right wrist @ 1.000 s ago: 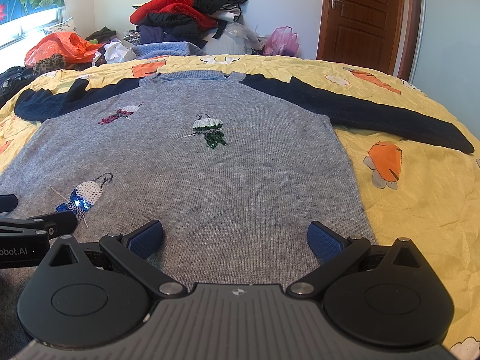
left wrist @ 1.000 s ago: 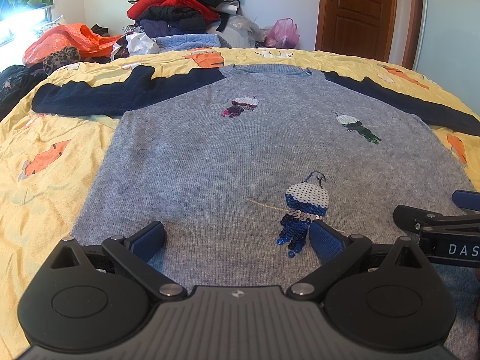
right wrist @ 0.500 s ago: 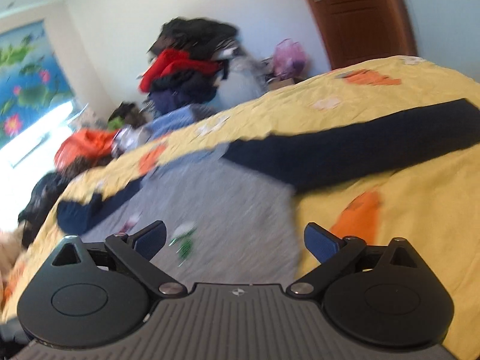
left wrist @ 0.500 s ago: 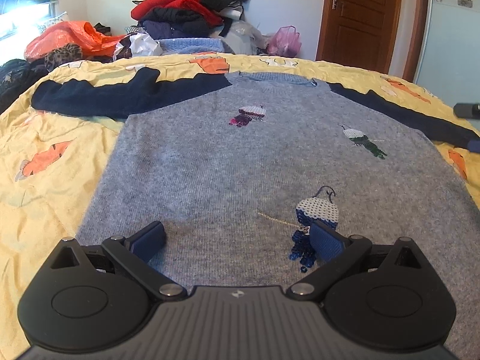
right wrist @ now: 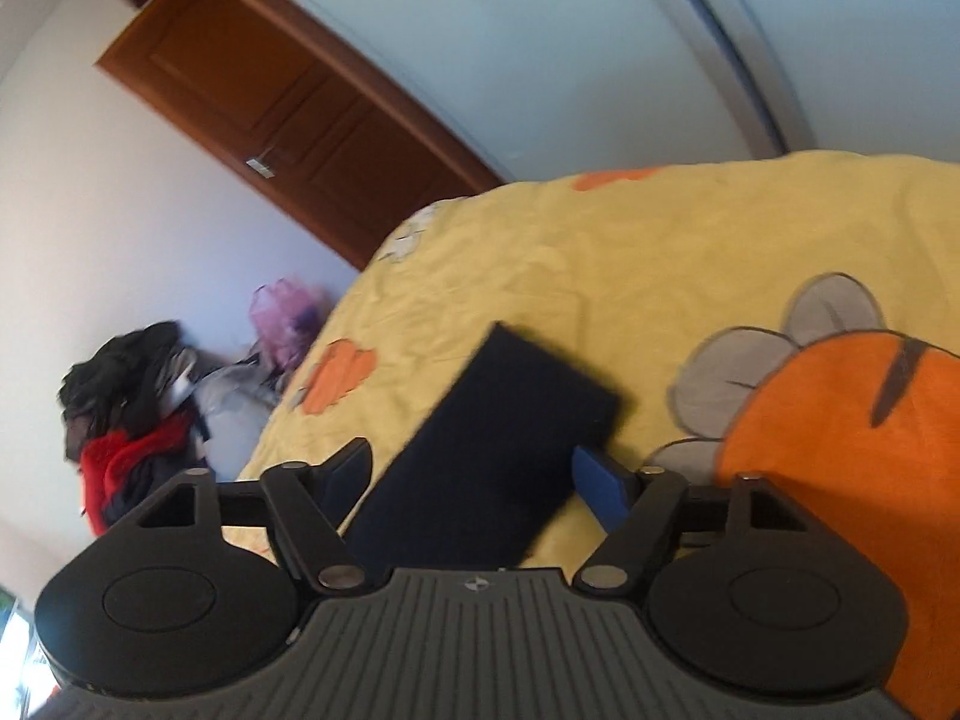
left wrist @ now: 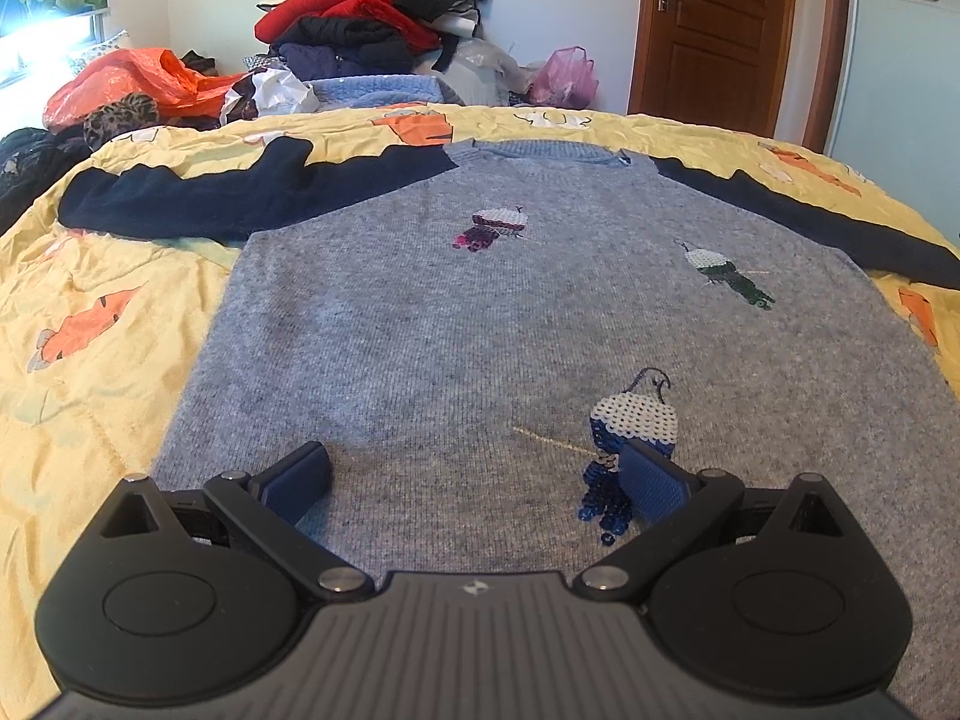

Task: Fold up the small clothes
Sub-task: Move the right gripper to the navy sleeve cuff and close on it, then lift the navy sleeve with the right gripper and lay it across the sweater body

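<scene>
My left gripper (left wrist: 474,477) sits wide open over the lower hem of the grey knit sweater (left wrist: 480,324), which lies flat, front up, on the yellow bedspread (left wrist: 90,312) with both navy sleeves spread out sideways. Nothing is held there; one pad hovers right at the blue sequin bird (left wrist: 630,438). My right gripper (right wrist: 474,480) is tilted hard, also spread wide, with the cuff end of the right navy sleeve (right wrist: 498,438) lying between its fingers — not yet pinched, as far as I can tell.

The risks I see: the right view is blurred, so closing now could catch bedspread along with the cuff, or miss the edge altogether. On the left, a pad dragging across the sequins could snag them — and pulling one sleeve alone may skew the body off square.
</scene>
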`<action>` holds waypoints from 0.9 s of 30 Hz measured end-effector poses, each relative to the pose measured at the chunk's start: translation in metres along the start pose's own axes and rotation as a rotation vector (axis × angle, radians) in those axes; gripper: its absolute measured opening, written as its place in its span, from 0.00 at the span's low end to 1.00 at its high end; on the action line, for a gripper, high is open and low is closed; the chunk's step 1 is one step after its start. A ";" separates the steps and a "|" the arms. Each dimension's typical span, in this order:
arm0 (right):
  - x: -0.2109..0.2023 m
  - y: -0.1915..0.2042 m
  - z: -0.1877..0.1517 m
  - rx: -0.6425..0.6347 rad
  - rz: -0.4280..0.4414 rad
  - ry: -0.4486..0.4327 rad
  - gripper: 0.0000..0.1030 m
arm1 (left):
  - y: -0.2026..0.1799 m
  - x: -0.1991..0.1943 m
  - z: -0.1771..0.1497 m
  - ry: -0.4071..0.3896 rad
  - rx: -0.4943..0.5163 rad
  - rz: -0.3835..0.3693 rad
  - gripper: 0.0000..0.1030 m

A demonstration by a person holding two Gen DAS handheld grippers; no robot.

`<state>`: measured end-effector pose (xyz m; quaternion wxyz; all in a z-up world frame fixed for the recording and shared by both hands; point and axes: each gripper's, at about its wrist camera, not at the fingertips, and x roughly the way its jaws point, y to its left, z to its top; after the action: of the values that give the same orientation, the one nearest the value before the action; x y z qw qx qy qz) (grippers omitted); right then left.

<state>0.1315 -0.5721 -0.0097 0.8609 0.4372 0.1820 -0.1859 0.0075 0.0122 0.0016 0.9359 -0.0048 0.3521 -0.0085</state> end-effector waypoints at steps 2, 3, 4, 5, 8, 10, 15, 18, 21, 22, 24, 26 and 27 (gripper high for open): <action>0.009 -0.004 -0.006 -0.014 -0.001 0.007 0.72 | 0.000 0.000 0.000 0.000 0.000 0.000 1.00; 0.012 -0.004 -0.008 -0.029 0.004 -0.004 0.71 | 0.000 0.000 0.000 0.000 0.000 0.000 1.00; 0.016 -0.004 -0.010 -0.045 0.005 -0.013 0.71 | 0.000 0.000 0.000 0.000 0.000 0.000 1.00; 0.019 -0.003 -0.009 -0.056 0.003 -0.021 0.71 | 0.000 0.000 0.000 0.000 0.000 0.000 1.00; 0.032 0.005 -0.005 -0.063 -0.008 -0.032 0.71 | -0.001 0.000 0.000 0.000 0.000 0.000 1.00; 0.044 0.012 -0.001 -0.082 -0.018 -0.004 0.36 | -0.001 0.000 0.000 0.000 0.000 0.000 1.00; 0.018 0.049 -0.013 -0.195 0.030 -0.033 0.16 | -0.001 0.000 0.000 0.000 -0.001 0.000 1.00; -0.002 0.099 -0.045 -0.358 0.135 -0.026 0.16 | -0.002 0.000 0.000 0.000 0.000 0.000 1.00; -0.024 0.158 -0.099 -0.529 0.279 0.039 0.16 | -0.002 0.000 0.000 0.000 0.000 0.000 1.00; -0.029 0.175 -0.117 -0.584 0.315 0.058 0.16 | -0.001 0.000 0.000 0.000 0.000 0.000 1.00; -0.034 0.209 -0.159 -0.661 0.403 0.124 0.16 | -0.002 0.000 0.000 -0.001 -0.003 -0.003 1.00; -0.037 0.240 -0.198 -0.702 0.470 0.206 0.16 | -0.002 0.001 0.001 -0.002 -0.007 -0.006 1.00; -0.037 0.251 -0.216 -0.723 0.487 0.232 0.16 | -0.003 0.001 0.001 -0.003 -0.008 -0.007 1.00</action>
<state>0.1872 -0.2508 0.0604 0.9509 0.1565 0.2225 0.1478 0.0090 0.0094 0.0015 0.9364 -0.0098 0.3507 -0.0104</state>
